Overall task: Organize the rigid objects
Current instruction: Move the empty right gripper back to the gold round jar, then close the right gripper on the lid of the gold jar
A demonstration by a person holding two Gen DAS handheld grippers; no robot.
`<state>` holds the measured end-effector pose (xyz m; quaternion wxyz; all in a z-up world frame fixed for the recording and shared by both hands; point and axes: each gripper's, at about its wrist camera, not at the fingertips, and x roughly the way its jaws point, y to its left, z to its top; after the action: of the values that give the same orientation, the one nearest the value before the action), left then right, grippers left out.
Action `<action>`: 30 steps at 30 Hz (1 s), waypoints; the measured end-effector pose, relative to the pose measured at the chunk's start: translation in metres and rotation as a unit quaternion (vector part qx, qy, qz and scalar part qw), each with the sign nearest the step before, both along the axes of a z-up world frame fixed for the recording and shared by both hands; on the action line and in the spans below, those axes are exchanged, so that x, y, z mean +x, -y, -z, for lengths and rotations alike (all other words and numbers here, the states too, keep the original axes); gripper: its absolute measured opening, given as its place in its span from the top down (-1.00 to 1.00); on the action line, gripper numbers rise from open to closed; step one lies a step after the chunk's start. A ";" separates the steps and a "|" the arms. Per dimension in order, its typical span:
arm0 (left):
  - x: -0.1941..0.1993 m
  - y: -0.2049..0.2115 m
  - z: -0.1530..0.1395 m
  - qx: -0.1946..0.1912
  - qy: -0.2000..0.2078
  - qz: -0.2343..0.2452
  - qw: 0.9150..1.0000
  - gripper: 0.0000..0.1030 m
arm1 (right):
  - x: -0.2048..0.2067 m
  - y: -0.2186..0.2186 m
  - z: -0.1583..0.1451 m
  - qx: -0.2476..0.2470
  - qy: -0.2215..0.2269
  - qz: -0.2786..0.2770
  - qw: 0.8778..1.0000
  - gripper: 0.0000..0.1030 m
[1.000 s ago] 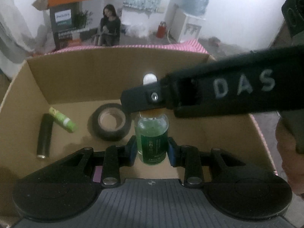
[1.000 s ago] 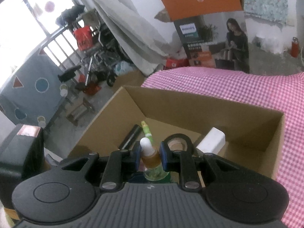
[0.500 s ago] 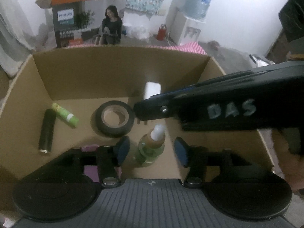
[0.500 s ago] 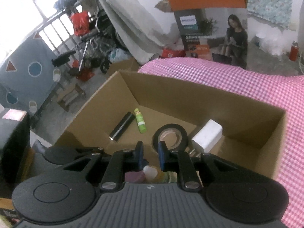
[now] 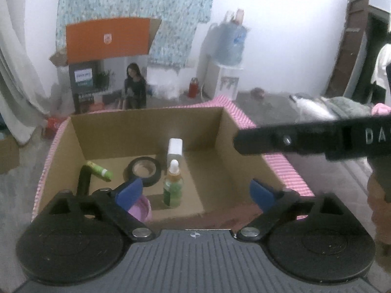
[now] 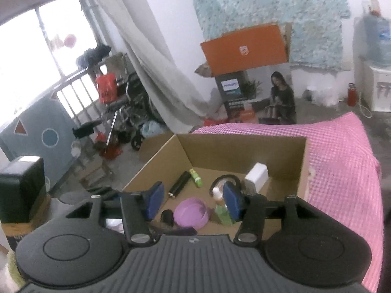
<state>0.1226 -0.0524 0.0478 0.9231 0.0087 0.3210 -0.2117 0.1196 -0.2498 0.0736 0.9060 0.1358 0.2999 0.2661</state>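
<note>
A green dropper bottle [image 5: 173,186] with a white cap stands upright in the open cardboard box [image 5: 146,127], free of both grippers. My left gripper [image 5: 195,193] hangs above the box's near wall, its jaws opening wide with nothing between them. In the right wrist view the bottle [image 6: 220,210] shows just left of the right pad. My right gripper [image 6: 193,201] is pulled back from the box [image 6: 244,146], its jaws opening and pressing on nothing. One of its black fingers [image 5: 293,141] crosses the left wrist view at the right.
The box also holds a black tape roll [image 5: 144,171], a white charger [image 5: 175,147], a green tube [image 5: 99,171], a black cylinder [image 5: 83,183] and a purple lid [image 6: 191,211]. It sits on a pink checked cloth [image 6: 342,171]. A hand [image 5: 378,202] holds the right gripper.
Both grippers let go of the dropper bottle, opened, and drew back and up from the box. The bottle now stands alone on the box floor.
</note>
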 end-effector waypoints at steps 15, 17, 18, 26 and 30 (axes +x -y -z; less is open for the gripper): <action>-0.052 -0.032 0.039 0.021 -0.038 -0.034 0.998 -0.90 | -0.057 0.005 0.040 0.074 -0.046 0.033 0.996 -0.20; -0.055 -0.036 0.046 0.025 -0.042 -0.042 0.998 -0.90 | -0.058 0.003 0.043 0.074 -0.049 0.034 0.995 -0.22; -0.055 -0.038 0.049 0.025 -0.044 -0.044 0.998 -0.90 | -0.057 0.001 0.045 0.075 -0.052 0.034 0.995 -0.22; -0.053 -0.035 0.070 0.065 -0.034 -0.058 0.996 -0.89 | -0.050 -0.017 0.059 0.080 -0.073 0.017 0.994 -0.23; -0.050 -0.032 0.082 0.089 -0.024 -0.061 0.994 -0.82 | -0.038 -0.032 0.066 0.074 -0.090 0.004 0.993 -0.23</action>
<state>0.0729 -0.0205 -0.0344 0.9219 0.0667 0.3604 -0.1258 0.0816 -0.2182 0.0077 0.8640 0.2267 0.3588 0.2707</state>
